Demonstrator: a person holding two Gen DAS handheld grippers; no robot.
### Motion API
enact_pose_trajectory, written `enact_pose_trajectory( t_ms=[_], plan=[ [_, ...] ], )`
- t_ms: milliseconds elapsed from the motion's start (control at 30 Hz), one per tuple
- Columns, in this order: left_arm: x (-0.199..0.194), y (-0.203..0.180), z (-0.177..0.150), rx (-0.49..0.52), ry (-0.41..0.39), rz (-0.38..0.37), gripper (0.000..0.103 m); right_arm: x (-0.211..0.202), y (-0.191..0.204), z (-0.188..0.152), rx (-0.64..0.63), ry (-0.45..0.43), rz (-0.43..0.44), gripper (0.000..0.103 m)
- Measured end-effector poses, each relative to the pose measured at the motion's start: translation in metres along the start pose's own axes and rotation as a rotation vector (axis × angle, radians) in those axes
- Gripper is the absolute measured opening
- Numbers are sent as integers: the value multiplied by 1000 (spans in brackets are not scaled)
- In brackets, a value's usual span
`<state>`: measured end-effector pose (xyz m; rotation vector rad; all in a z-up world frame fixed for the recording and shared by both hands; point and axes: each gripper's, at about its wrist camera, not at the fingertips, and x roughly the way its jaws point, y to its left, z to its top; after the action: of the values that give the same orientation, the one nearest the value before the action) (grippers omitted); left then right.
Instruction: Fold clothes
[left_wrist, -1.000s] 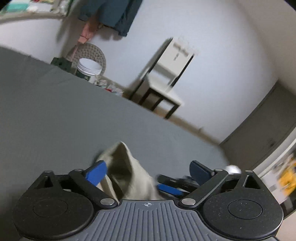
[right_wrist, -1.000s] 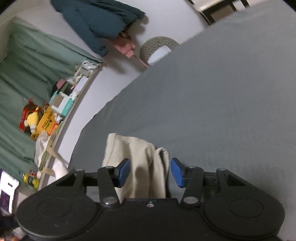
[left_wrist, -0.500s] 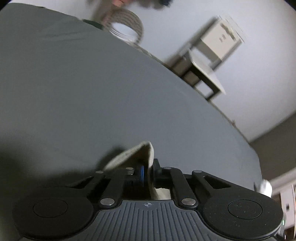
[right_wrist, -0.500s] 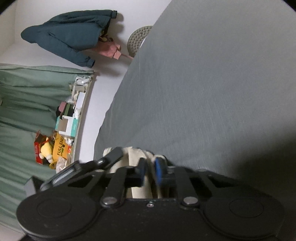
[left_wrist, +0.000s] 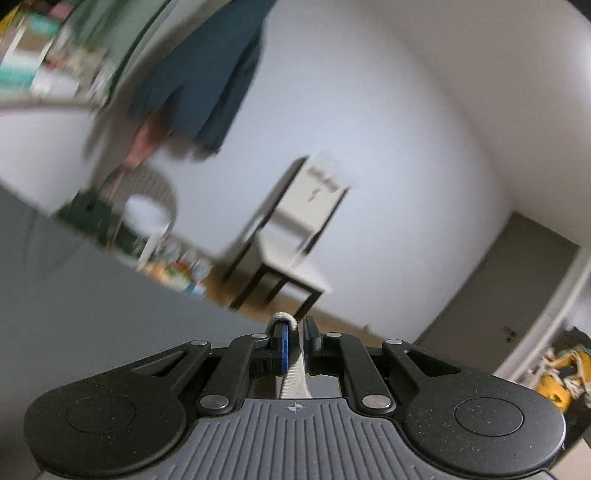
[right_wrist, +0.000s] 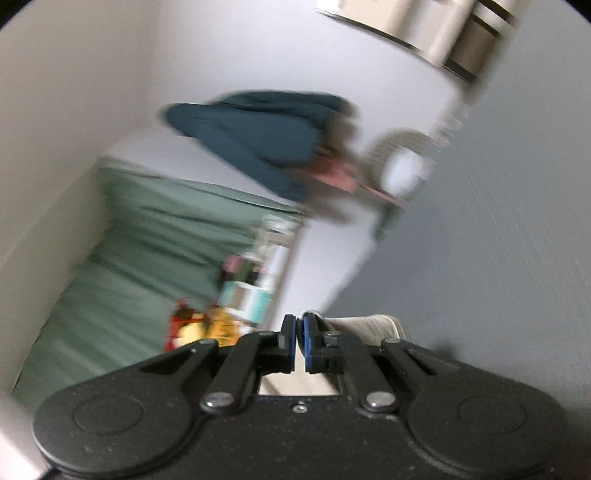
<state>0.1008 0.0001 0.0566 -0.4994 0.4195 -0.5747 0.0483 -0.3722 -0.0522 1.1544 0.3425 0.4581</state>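
Observation:
My left gripper (left_wrist: 294, 338) is shut on the beige garment (left_wrist: 291, 373); a thin fold of the cloth runs between the blue pads and a small loop of it pokes out above them. My right gripper (right_wrist: 297, 334) is shut on the same beige garment (right_wrist: 369, 323), which bunches just right of its fingers. Both grippers are lifted above the grey bed sheet (left_wrist: 74, 314), which also shows in the right wrist view (right_wrist: 498, 258). Most of the garment hangs hidden below the grippers.
A black-legged white side table (left_wrist: 291, 240) stands by the far wall. A dark teal jacket (left_wrist: 199, 74) hangs on the wall, with a round basket (left_wrist: 147, 206) below it. A cluttered shelf (right_wrist: 251, 288) and a green curtain (right_wrist: 147, 240) are at the left.
Both grippers closed on the beige garment and have lifted up from the bed, tilting so the views now point at the walls. The cloth is pulled up with them.

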Motion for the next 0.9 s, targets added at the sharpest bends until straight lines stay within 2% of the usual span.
enact_pose_trajectory(
  t_ms=[100,400,533,600,700,767,900],
  plan=[
    [-55,-24,19,68,-43,-73,8,-50,49,-7,-65,-67,99,5],
    [-226,-108,77,270,-208,-295,8,-169,202,-32,-334,-152,252,5],
    [-278,-130,101,318,-286,-313,8,-206,274,-35,-476,-211,296,5],
    [-284,-127,111,295,-284,-296,8,-217,303,-32,-528,-242,293,5],
    [-272,-110,117,274,-242,-225,8,-213,329,-16,-554,-230,267,5],
    [-250,-91,120,236,-193,-176,8,-193,328,0,-523,-199,217,5],
    [-172,-52,125,144,-128,-95,8,-137,292,34,-403,-126,50,5]
  ],
)
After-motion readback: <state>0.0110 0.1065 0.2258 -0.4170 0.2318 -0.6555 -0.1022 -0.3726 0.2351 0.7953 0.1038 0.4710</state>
